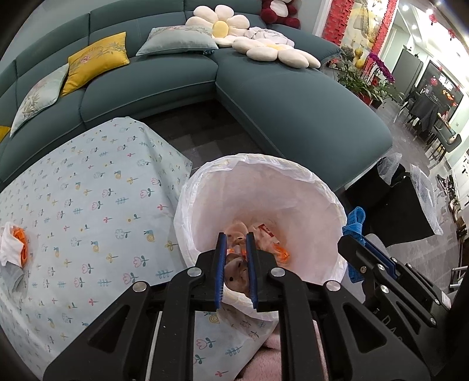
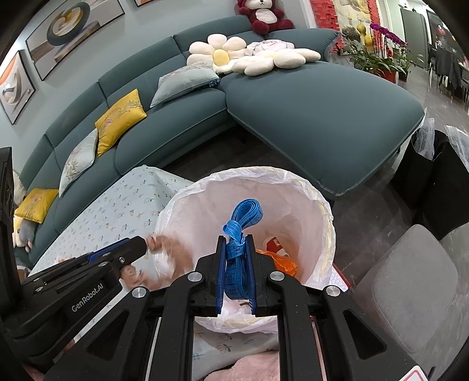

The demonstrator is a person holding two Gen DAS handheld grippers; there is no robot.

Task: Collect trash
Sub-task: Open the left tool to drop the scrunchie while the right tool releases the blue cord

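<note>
Nearest the left wrist camera, the left gripper (image 1: 236, 271) hangs over the mouth of a trash bin lined with a white plastic bag (image 1: 263, 187). Between its blue pads sits a crumpled clear wrapper with a brownish print (image 1: 236, 271); in the right wrist view this wrapper (image 2: 164, 258) is blurred just off the left gripper's tip (image 2: 145, 243), so whether the jaws press it or stand slightly apart around it cannot be told.

The right gripper (image 2: 236, 263) is just beside the left one, above the same bin (image 2: 322, 211). Its jaws are clamped on a folded blue measuring tape (image 2: 239, 231), whose loops stick up past the fingertips; printed numbers show on the part between the pads. From the left wrist view only the end of the tape (image 1: 356, 218) peeks out beyond the right gripper (image 1: 348, 243).

Inside the bin lie an orange plastic scrap (image 2: 278, 260) and a white packet with red print (image 2: 274, 241).

The bin stands against the desk, which is covered with a pale flowered cloth (image 1: 88, 205). At the cloth's left edge rests a bundle of white tissue and orange plastic (image 1: 14, 246), well apart from the bin.

Beyond is a teal sectional sofa (image 1: 293, 111) with yellow cushions (image 1: 96, 64) and flower-shaped pillows (image 1: 222, 26).
</note>
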